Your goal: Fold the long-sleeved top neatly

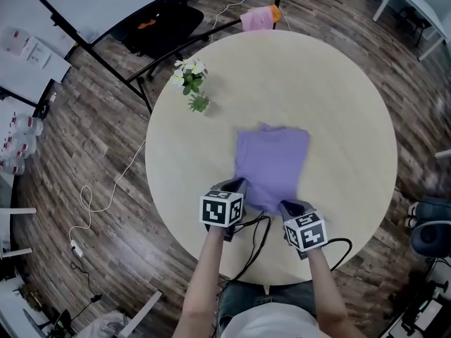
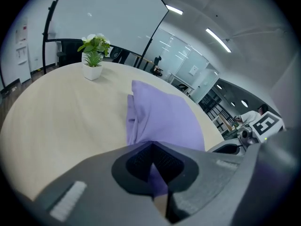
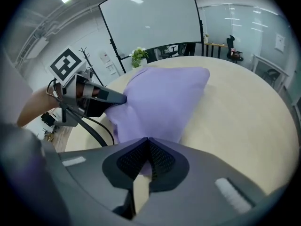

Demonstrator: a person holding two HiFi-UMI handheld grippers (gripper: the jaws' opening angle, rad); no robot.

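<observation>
two grey handheld grippers are each clamped on cloth. the left gripper point(image 2: 151, 149) has its jaws together on the near left corner of a lilac, folded long-sleeved fabric top point(image 1: 272, 159), and a sliver of purple shows between its dark ribbed pads point(image 2: 136, 161). the right gripper point(image 3: 147, 141) is likewise closed, with the top's near right corner pinched between its jaws. each carries a cube faced with black-and-white square markers, the left marker cube point(image 1: 223, 208) and the right marker cube point(image 1: 305, 232).

the top lies as a roughly rectangular packet on the near middle of a round cream table point(image 1: 345, 97). it is smooth across its upper face, shows layered folds along its left edge, and narrows at the near end between the two grippers.

a small white-potted plant with white flowers point(image 1: 189, 74) stands near the table's far left rim, well apart from the top. a pink cloth point(image 1: 257, 18) sits just beyond the far rim, above the dark wood-plank floor point(image 1: 106, 160).
</observation>
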